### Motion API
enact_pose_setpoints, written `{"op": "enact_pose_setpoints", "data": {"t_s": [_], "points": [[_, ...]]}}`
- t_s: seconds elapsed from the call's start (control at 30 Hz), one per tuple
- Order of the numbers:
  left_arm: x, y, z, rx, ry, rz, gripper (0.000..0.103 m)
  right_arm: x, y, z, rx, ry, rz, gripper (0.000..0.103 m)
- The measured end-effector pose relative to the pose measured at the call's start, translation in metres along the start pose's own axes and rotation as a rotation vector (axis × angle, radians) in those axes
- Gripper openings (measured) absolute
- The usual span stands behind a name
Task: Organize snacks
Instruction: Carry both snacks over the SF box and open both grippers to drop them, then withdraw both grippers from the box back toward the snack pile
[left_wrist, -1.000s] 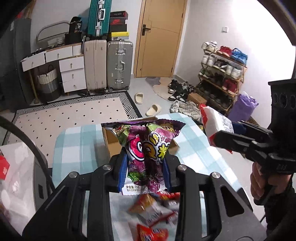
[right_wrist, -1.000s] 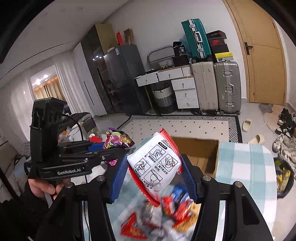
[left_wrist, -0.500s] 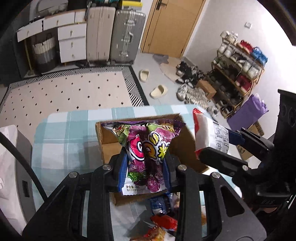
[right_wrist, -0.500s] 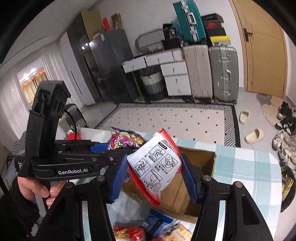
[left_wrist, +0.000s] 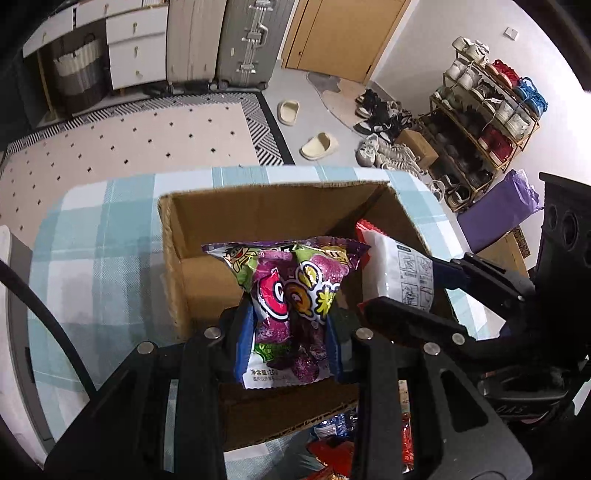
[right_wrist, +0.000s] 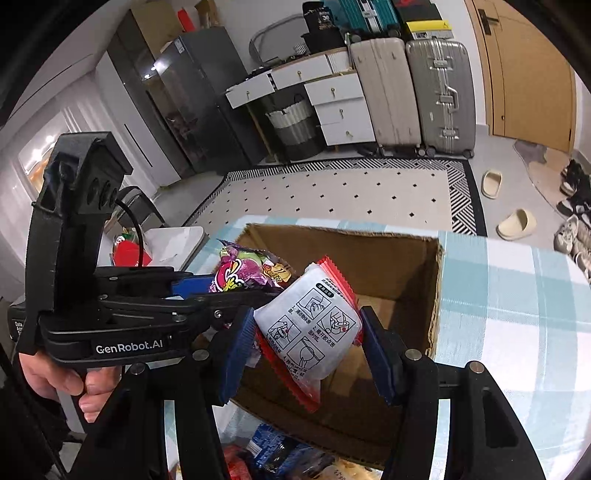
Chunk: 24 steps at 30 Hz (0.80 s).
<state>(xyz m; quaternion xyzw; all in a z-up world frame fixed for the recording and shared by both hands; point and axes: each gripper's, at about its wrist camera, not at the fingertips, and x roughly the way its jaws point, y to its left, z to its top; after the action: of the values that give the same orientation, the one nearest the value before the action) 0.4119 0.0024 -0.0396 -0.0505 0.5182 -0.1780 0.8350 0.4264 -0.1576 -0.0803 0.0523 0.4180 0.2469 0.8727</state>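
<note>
My left gripper (left_wrist: 290, 336) is shut on a purple candy bag (left_wrist: 295, 295) and holds it over the open cardboard box (left_wrist: 173, 258). My right gripper (right_wrist: 308, 343) is shut on a white snack packet with red edges (right_wrist: 314, 328), also held over the box (right_wrist: 436, 288). The two grippers are side by side. The packet shows in the left wrist view (left_wrist: 402, 273) at the box's right side, and the purple bag shows in the right wrist view (right_wrist: 243, 273) to the left. The box interior looks empty where visible.
The box stands on a table with a teal checked cloth (left_wrist: 96, 258). Several loose snack packs (right_wrist: 273, 454) lie on the table in front of the box. A patterned rug, suitcases, drawers and a shoe rack (left_wrist: 487, 110) stand beyond the table.
Both grippers moved forward and down from above the snack pile to over the open box, each still holding its snack. They are now closer together.
</note>
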Motion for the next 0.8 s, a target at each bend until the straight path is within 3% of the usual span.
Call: {"op": "enact_pose_setpoints", "data": {"t_s": [0.23, 0.3, 0.37, 0.4, 0.6, 0.67, 0.8], "points": [[0.014, -0.001, 0.003, -0.022, 0.039, 0.03, 0.035, 0.011, -0.002, -0.008, -0.014, 0.009, -0.02, 0.065], [0.014, -0.001, 0.002, -0.043, 0.042, 0.02, 0.041, 0.01, -0.002, -0.008, -0.016, 0.009, -0.03, 0.069], [0.012, -0.002, 0.001, -0.066, 0.046, 0.024, 0.059, 0.006, -0.002, -0.01, -0.021, 0.004, -0.055, 0.082], [0.008, -0.001, -0.001, -0.071, 0.04, 0.028, 0.061, 0.002, -0.002, -0.01, -0.019, -0.005, -0.052, 0.085], [-0.038, -0.015, -0.018, -0.047, -0.087, 0.073, 0.07, -0.038, 0.001, -0.012, -0.007, -0.082, -0.081, 0.1], [-0.062, -0.022, -0.027, -0.051, -0.156, 0.11, 0.08, -0.054, 0.004, -0.013, -0.005, -0.105, -0.1, 0.102], [-0.113, -0.033, -0.049, -0.047, -0.328, 0.157, 0.082, -0.09, 0.018, -0.018, -0.014, -0.15, -0.139, 0.102]]}}
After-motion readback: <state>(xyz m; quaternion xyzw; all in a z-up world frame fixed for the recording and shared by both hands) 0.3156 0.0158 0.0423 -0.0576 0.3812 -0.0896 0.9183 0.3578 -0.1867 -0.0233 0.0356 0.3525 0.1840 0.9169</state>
